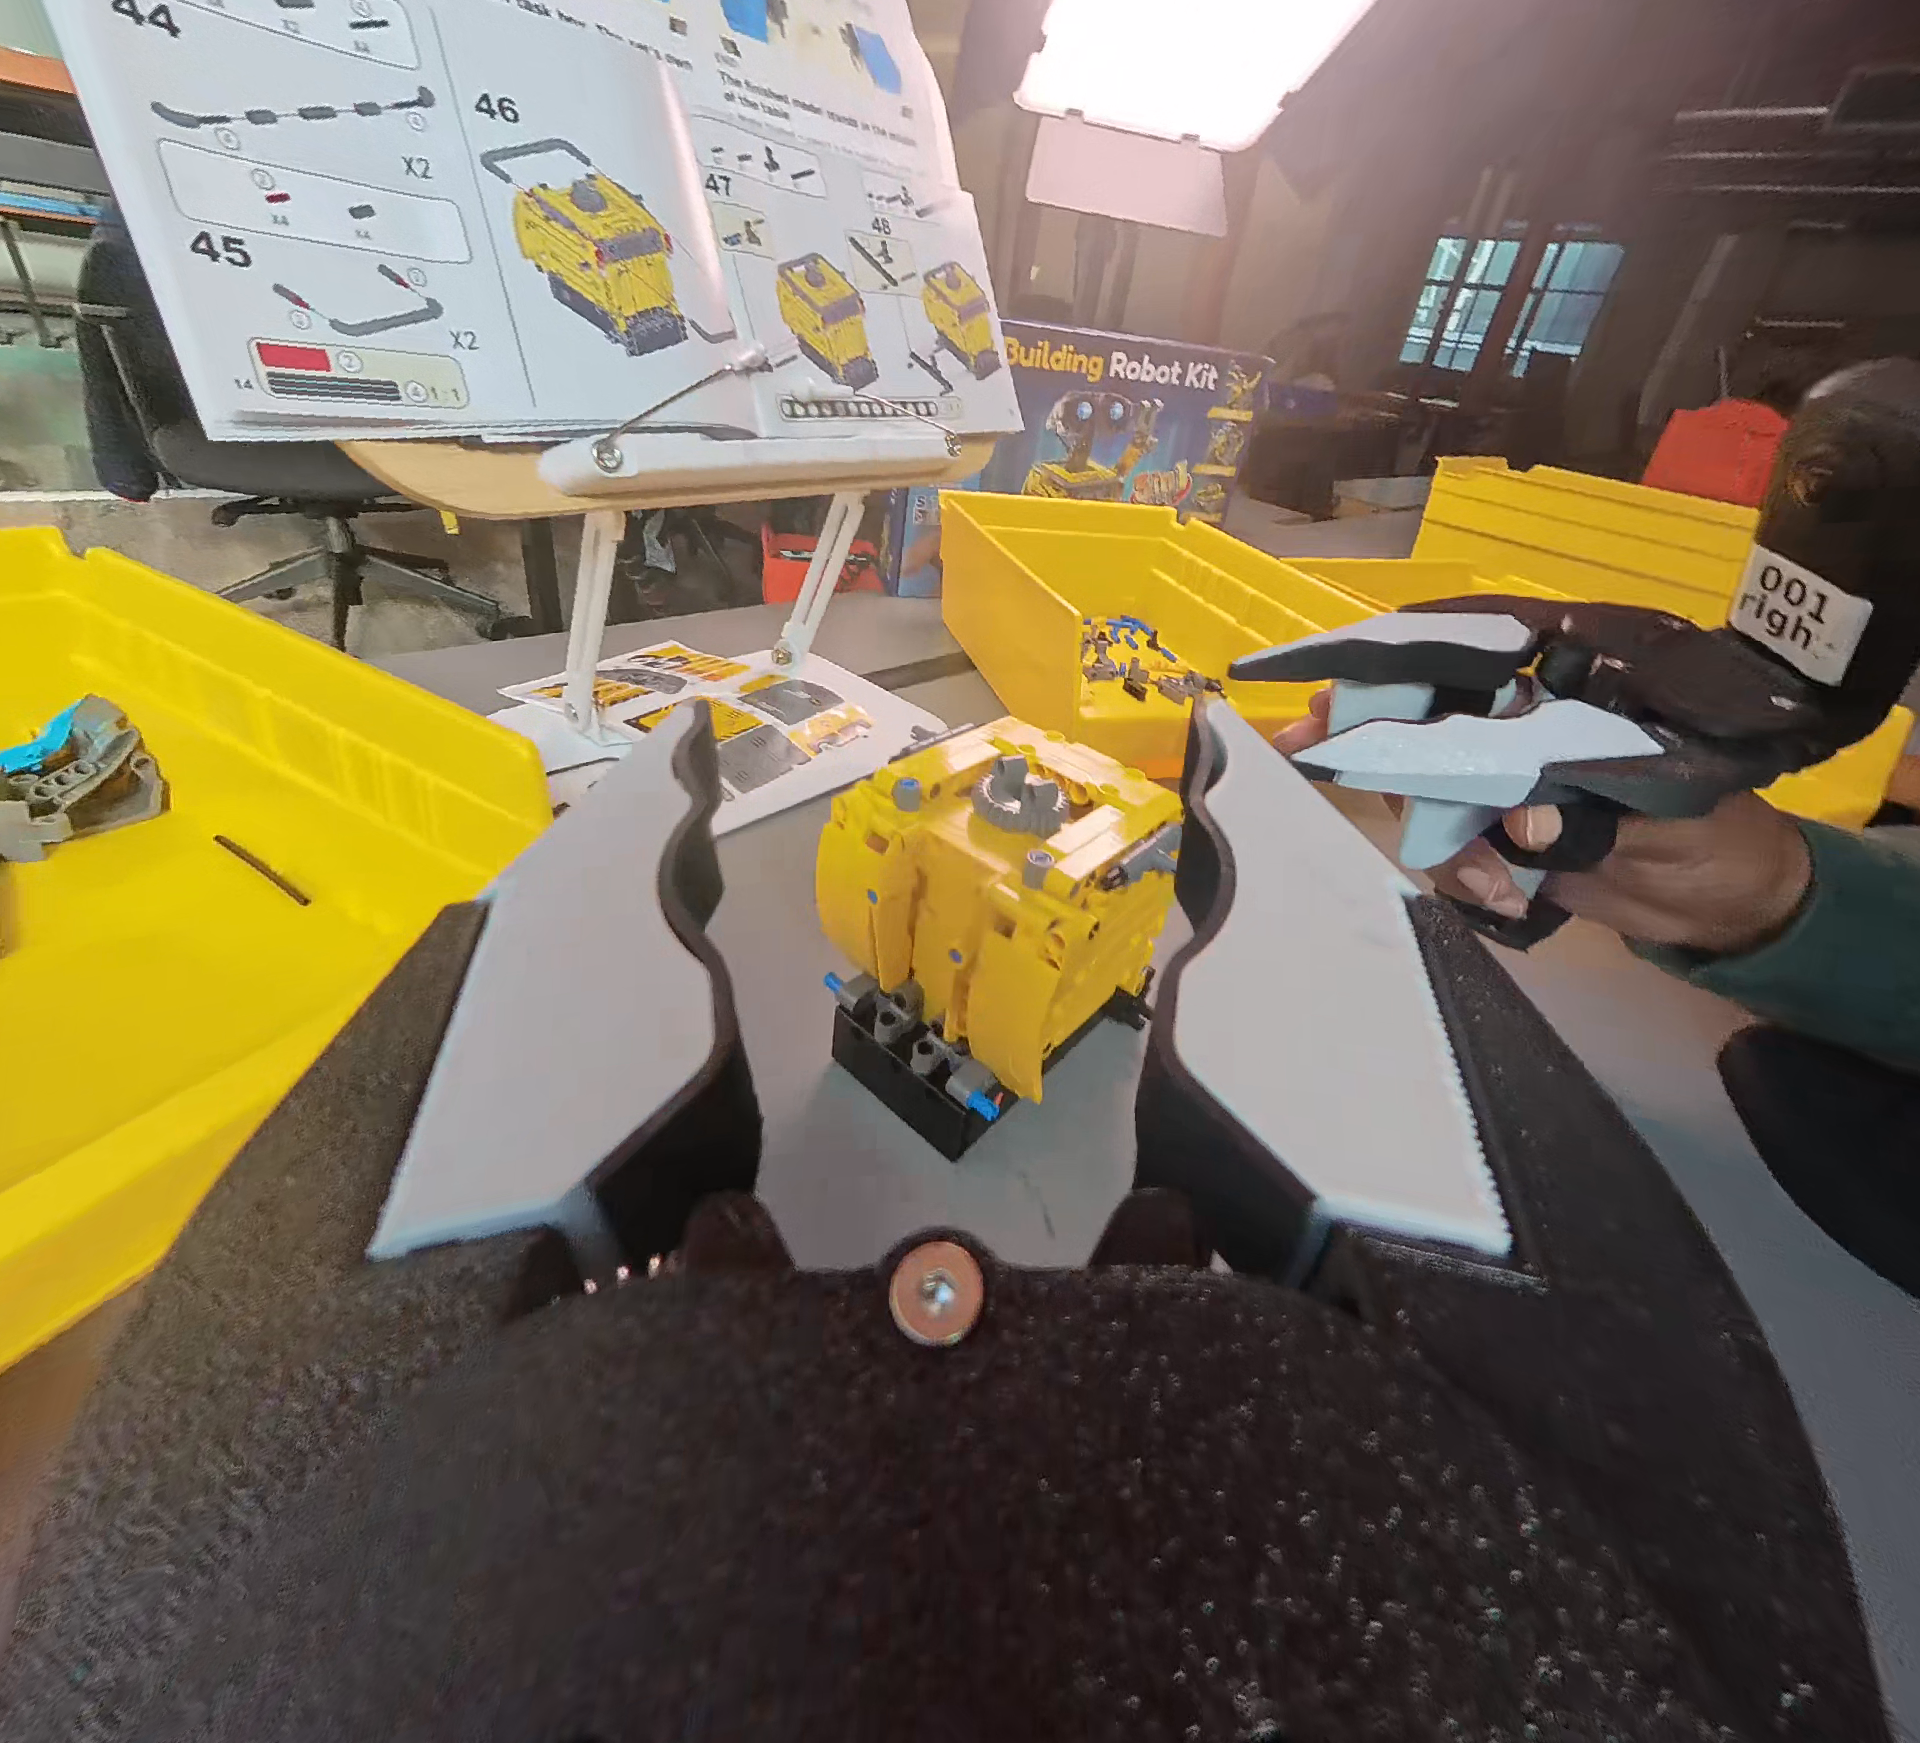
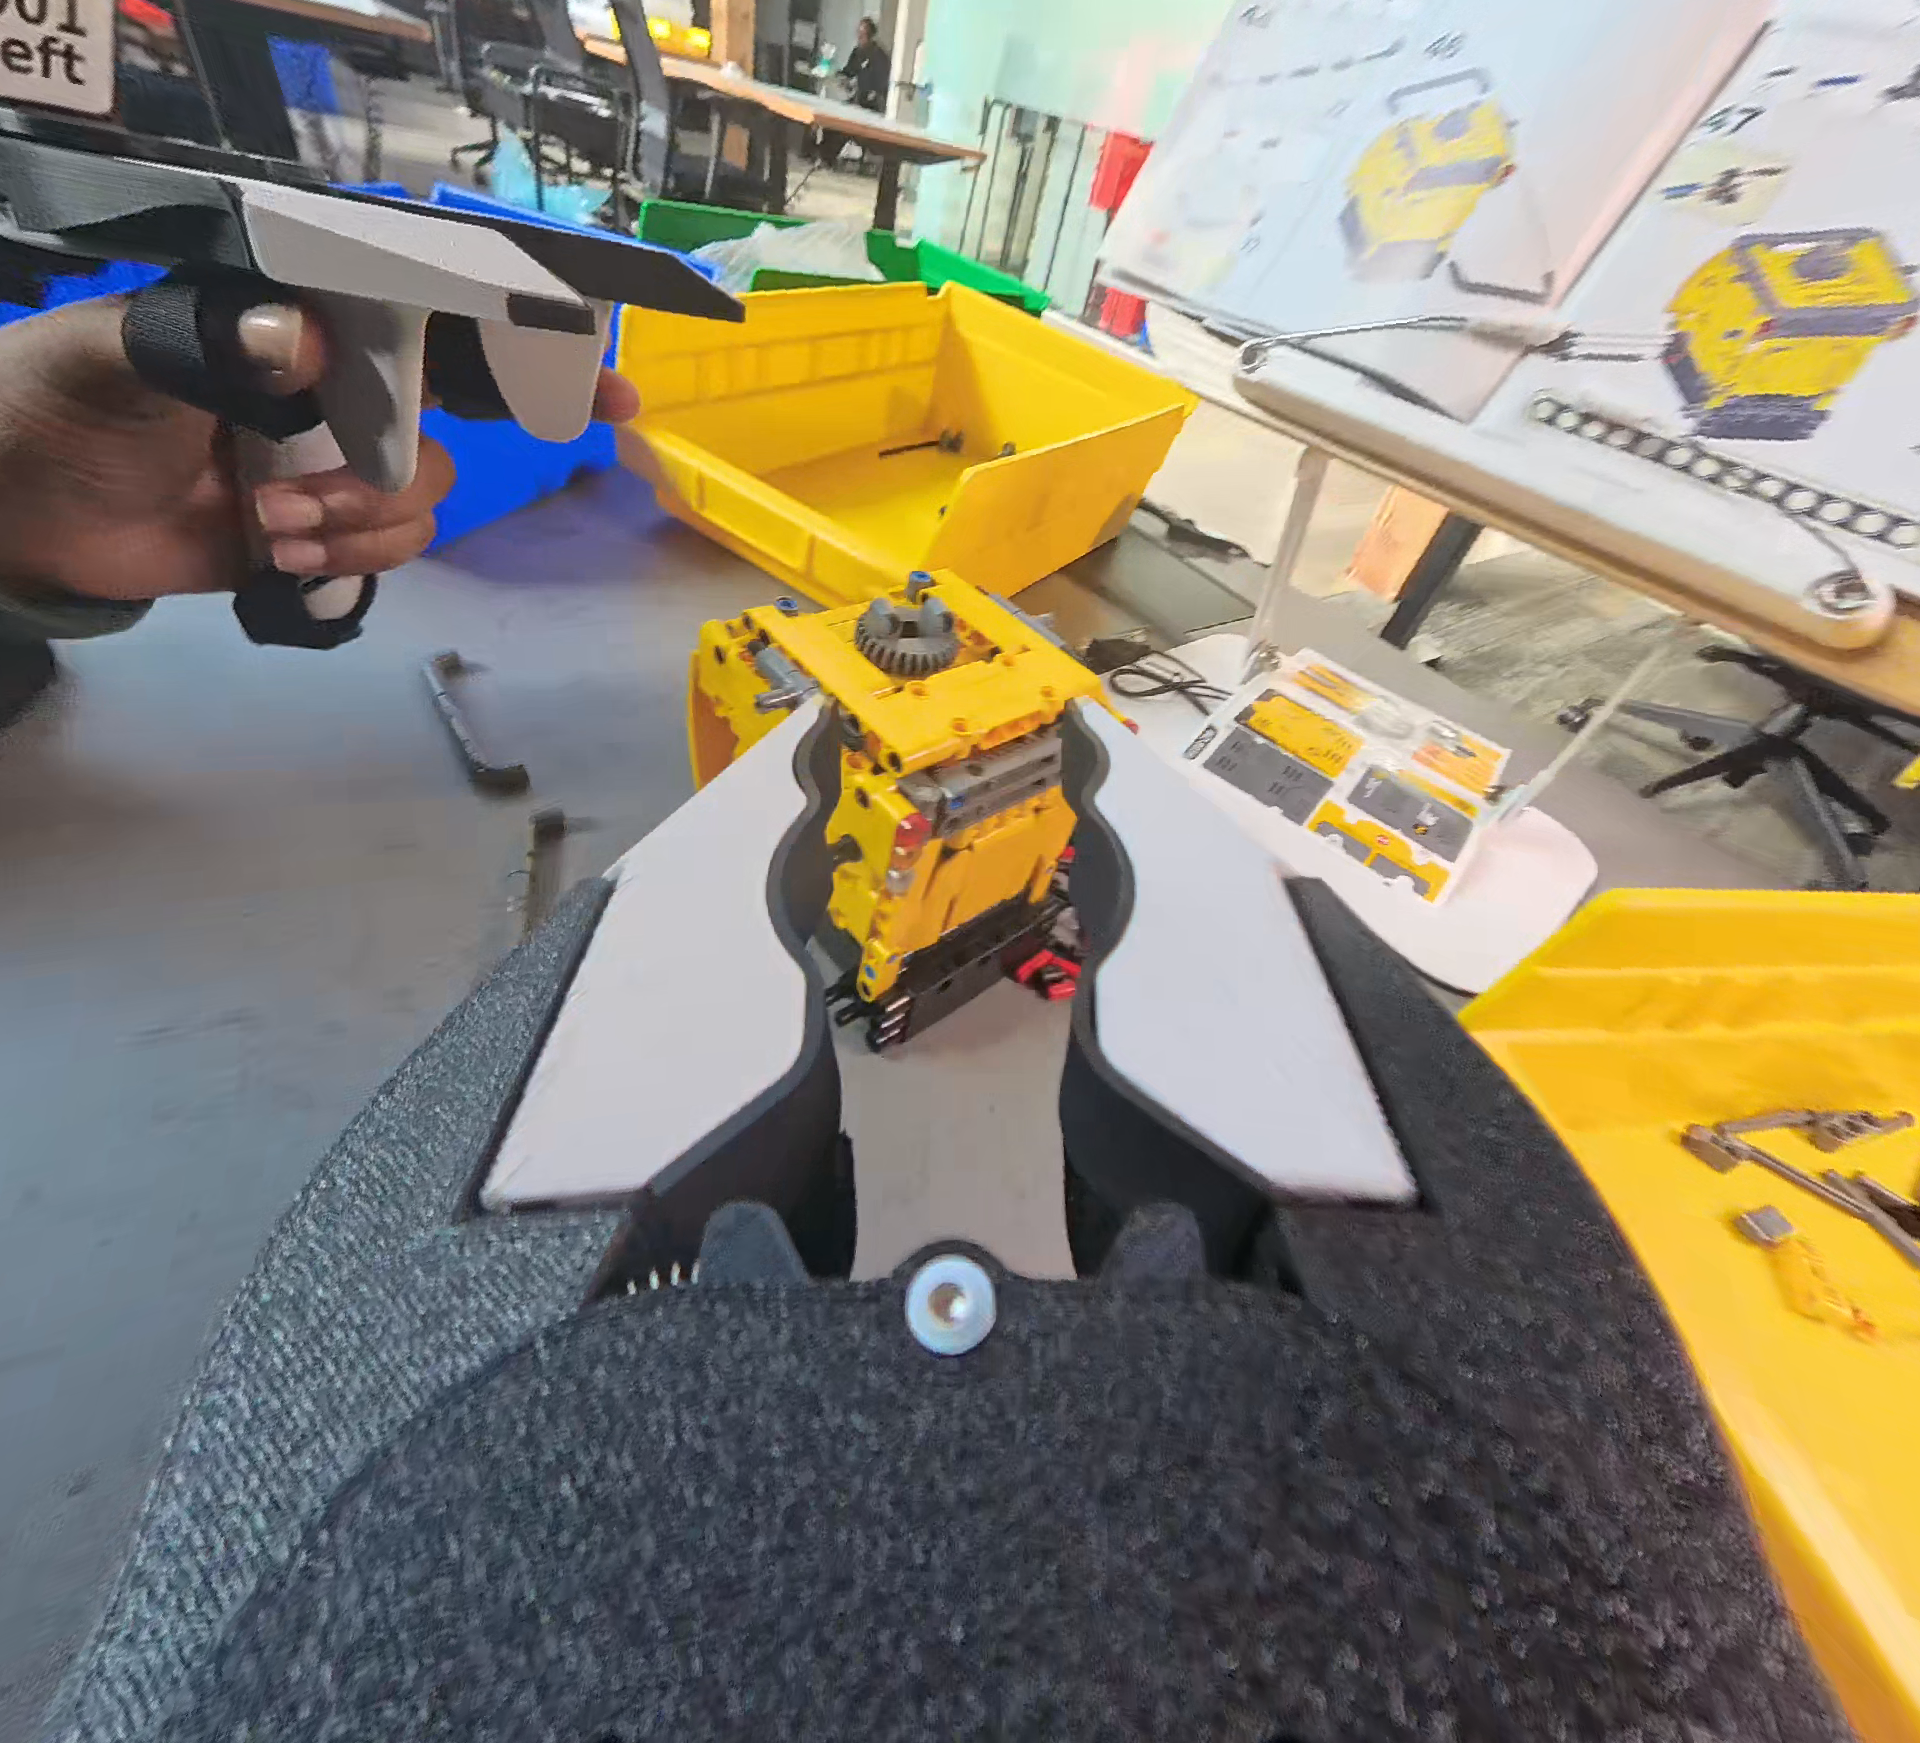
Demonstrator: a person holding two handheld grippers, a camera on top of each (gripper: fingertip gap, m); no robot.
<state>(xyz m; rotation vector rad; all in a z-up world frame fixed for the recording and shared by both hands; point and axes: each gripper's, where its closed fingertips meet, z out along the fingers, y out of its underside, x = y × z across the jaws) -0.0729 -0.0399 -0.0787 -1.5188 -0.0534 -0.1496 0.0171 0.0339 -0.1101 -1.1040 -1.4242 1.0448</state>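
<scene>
The left tool (image 1: 951, 727) is spread wide and holds nothing. Through its gap the yellow brick model (image 1: 987, 893) shows straight ahead, standing on the grey table (image 1: 883, 1174) about the middle, well away from any edge. The right wrist view shows this tool raised and off to the model's left side, well apart from it.

The right tool (image 2: 951, 714) is also parted and empty. Its two tips frame the model's upper half in its own view. The left wrist view, though, shows it hanging beside the model's right side and a little above it, near but not touching. Of the two, the right tool looks the nearer.

The model stands upright, with its long axis vertical. A black base sits on the table and a grey gear (image 1: 1013, 784) lies on its flat top. Each tool faces a different side of it.

Around it:
- A yellow bin (image 1: 260, 862) toward the table's left edge holds a grey and blue piece.
- A second yellow bin (image 1: 1039, 592) behind the model, toward the far right, holds small loose parts.
- An open instruction booklet (image 1: 468, 166) rests on a white stand behind the model, with a sticker sheet (image 1: 665, 675) lying at the stand's foot.
- A blue kit box (image 1: 1132, 415) stands farther back.
- Two dark bars (image 2: 473, 737) lie loose on the table to the model's left.
</scene>
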